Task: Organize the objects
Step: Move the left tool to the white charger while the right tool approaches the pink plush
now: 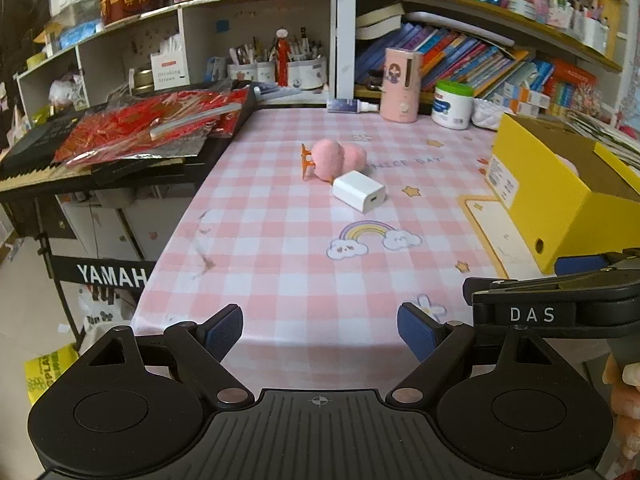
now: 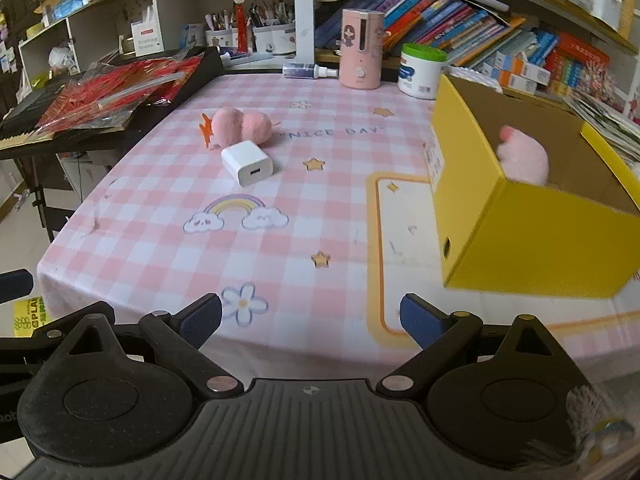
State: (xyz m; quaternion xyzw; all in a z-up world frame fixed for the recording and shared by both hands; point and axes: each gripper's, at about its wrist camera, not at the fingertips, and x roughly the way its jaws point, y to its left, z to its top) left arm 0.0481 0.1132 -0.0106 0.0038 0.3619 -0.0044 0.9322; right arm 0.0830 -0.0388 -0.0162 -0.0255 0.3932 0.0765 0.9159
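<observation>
Charger (image 1: 359, 191) x1, plush clip (image 1: 334, 159) x1, box (image 2: 536, 236) x1

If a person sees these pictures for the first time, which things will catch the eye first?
The bright yellow cardboard box on the table's right side stands out first, with a fluffy pink toy inside it. Near the middle of the pink checked tablecloth, a white cube-shaped charger lies against a pink plush hair clip.

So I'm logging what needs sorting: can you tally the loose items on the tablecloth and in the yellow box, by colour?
Pink: 2, the plush hair clip on the cloth and a fluffy item inside the yellow box
White: 1, the charger block
Total: 3
</observation>
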